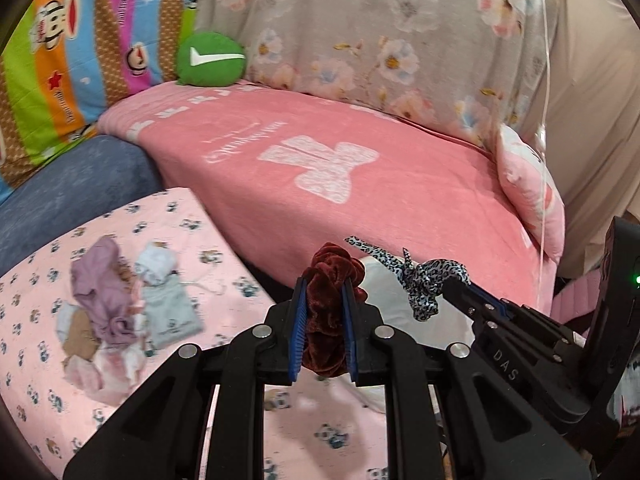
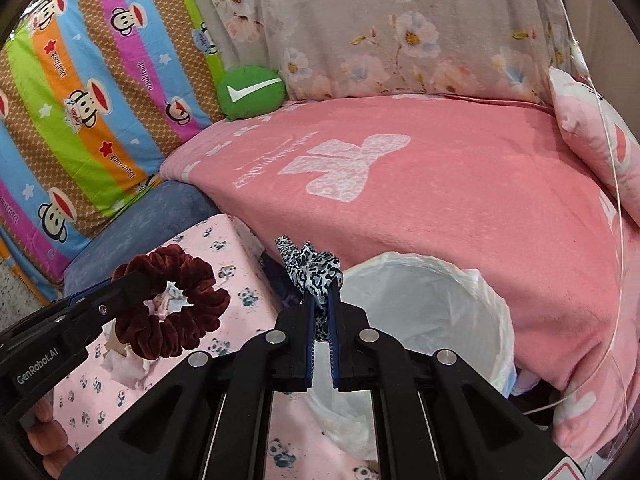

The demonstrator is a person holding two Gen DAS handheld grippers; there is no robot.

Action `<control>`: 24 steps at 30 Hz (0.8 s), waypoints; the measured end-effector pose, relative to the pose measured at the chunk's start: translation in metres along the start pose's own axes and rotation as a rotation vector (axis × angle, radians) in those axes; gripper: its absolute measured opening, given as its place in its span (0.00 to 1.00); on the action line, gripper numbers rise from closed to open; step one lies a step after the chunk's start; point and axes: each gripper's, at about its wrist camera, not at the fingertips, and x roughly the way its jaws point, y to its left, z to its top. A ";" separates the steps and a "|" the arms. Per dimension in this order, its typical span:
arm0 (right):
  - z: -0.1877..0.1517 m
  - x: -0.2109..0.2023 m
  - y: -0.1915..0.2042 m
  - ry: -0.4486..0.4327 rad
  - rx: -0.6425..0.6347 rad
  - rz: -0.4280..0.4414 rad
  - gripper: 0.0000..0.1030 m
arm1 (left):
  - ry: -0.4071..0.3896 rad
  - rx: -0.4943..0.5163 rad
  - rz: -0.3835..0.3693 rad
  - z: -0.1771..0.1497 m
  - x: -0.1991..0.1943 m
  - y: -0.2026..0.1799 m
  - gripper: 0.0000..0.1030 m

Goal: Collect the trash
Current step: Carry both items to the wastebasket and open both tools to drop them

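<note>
Dark red scrunchie (image 1: 328,304), centre of the left view, pinched between the closed left gripper (image 1: 323,320). Leopard-print scrunchie (image 2: 316,276) clamped in the shut right gripper (image 2: 321,320), poised beside the lined bin (image 2: 432,320) at lower right, likely for dropping in.

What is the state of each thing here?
Left claw: shut on the red scrunchie.
Right claw: shut on the leopard scrunchie.
Trash bin: open, lined with a white bag.
Clothes: crumpled in a pile on the panda sheet.
</note>
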 end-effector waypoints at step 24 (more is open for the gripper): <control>-0.019 0.004 -0.070 0.010 0.071 -0.104 0.40 | 0.019 0.060 -0.007 -0.005 0.042 -0.064 0.75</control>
